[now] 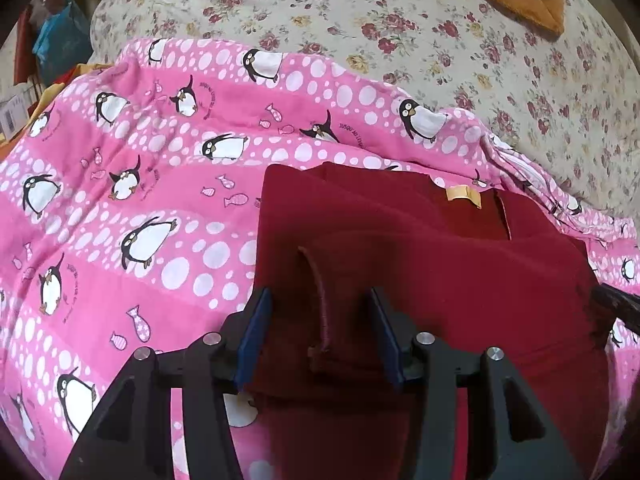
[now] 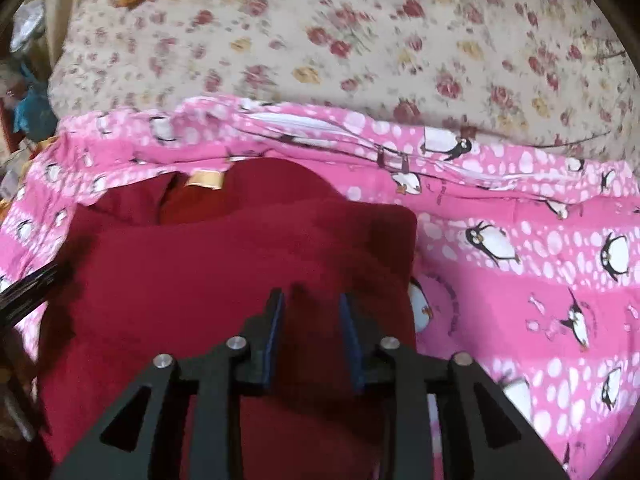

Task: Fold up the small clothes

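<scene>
Left claw (image 1: 320, 300) and right claw (image 2: 312, 304): both spread wide over folded maroon garment (image 1: 420, 248) on pink penguin sheet (image 1: 140, 168); nothing gripped.

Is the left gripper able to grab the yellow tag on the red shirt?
Probably yes. The left gripper is open over the red shirt, and the yellow tag lies uncovered just ahead.

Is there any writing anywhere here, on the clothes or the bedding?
"JUSQU'AU..." is printed in curved lettering beside the penguins on the pink penguin sheet; the remaining words are too small to read.
The tan label on the dark red garment shows no legible text.
The right wrist view is too blurred to read.
</scene>
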### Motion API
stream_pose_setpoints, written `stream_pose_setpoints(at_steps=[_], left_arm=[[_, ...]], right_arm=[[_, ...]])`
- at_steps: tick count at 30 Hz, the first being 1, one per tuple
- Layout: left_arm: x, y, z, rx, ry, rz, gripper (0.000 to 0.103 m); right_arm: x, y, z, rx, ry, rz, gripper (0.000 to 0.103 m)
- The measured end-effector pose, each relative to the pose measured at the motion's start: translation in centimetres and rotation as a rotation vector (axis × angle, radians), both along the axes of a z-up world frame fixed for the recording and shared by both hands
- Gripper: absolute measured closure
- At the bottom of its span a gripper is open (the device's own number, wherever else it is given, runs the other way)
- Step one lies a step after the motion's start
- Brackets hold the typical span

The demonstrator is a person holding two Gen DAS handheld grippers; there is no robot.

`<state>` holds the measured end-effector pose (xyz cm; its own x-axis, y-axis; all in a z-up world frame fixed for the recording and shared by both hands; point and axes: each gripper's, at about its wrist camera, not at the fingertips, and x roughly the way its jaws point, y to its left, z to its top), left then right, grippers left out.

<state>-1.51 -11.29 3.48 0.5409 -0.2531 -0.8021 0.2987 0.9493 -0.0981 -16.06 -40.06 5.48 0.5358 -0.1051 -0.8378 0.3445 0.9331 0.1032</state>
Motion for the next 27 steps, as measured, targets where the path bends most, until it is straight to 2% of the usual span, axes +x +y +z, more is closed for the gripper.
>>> stream_pose_setpoints(at_steps=[2,4,5,11,13,15,20,23,27], left_arm=[[0.0,0.0,0.0,-0.001,0.001,0.000,0.073],[-0.1,-0.1,0.0,-0.002,0.000,0.000,0.073],[-0.1,0.0,0.0,-0.001,-0.003,0.001,0.073],[-1.2,0.4,0.7,0.008,-0.028,-0.005,0.073],[-1.9,0.6,1.2,0.005,-0.039,-0.011,0.073],[-2.8,0.8,1.6,0.005,-0.052,-0.020,0.073],[-5.8,1.3,2.5,0.000,-0.063,-0.045,0.073],[-7.7,2.2,2.8,-0.020,-0.068,-0.040,0.073],[-9.9,3.5,1.9,-0.040,-0.005,-0.034,0.073]], right_arm=[[-1.3,0.6,-0.3,-0.021,0.010,0.000,0.059],[-1.4,0.7,-1.9,-0.050,0.072,0.008,0.058],[-1.7,0.9,-2.4,-0.057,0.068,0.019,0.058],[-4.5,1.6,0.9,-0.031,0.014,0.013,0.057],[-6.3,1.7,1.7,0.010,0.003,-0.005,0.050],[-8.6,1.6,1.8,0.105,-0.003,-0.021,0.047],[-12.9,2.0,0.9,0.291,0.014,-0.074,0.047],[-14.9,3.0,0.4,0.299,0.008,-0.077,0.047],[-15.8,4.5,-0.2,0.273,-0.006,-0.058,0.043]])
